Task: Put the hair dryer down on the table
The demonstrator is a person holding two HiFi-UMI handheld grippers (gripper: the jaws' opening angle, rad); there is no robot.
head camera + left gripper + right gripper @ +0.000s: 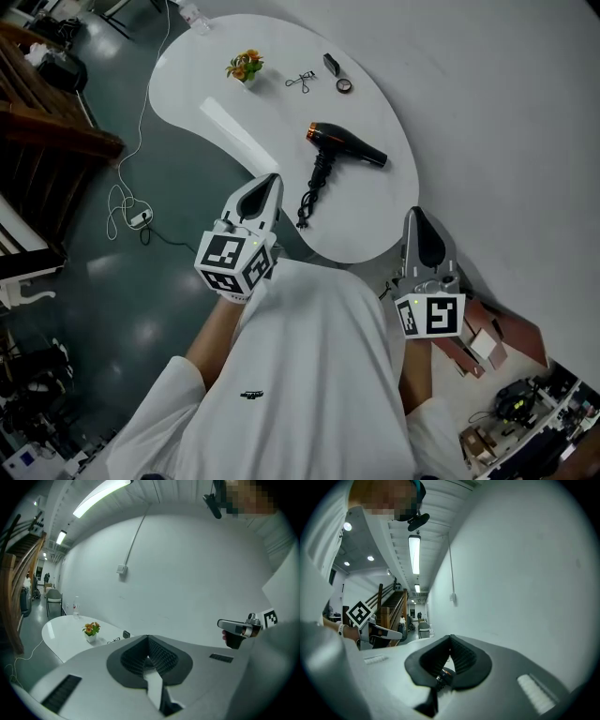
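a: your hair dryer (345, 146) lies on its side on the white tabletop (281, 42), cord (315, 192) trailing toward you, touched by neither tool.
b: yes. your left hand-held gripper (272, 179) has its jaws pressed together on nothing, and your right hand-held gripper (413, 215) likewise, both by the tabletop's near edge.

Hair dryer (345, 150): black w/ orange ring, black cord (314, 192). Desk (375, 216): glossy white. Flowers (245, 66): orange/yellow, green leaves. Left gripper (274, 178) & right gripper (413, 214): pale grey, cubes (234, 262) w/ black-&-white square markers. Floor (141, 281): dark grey-green. Shirt (319, 375): white.
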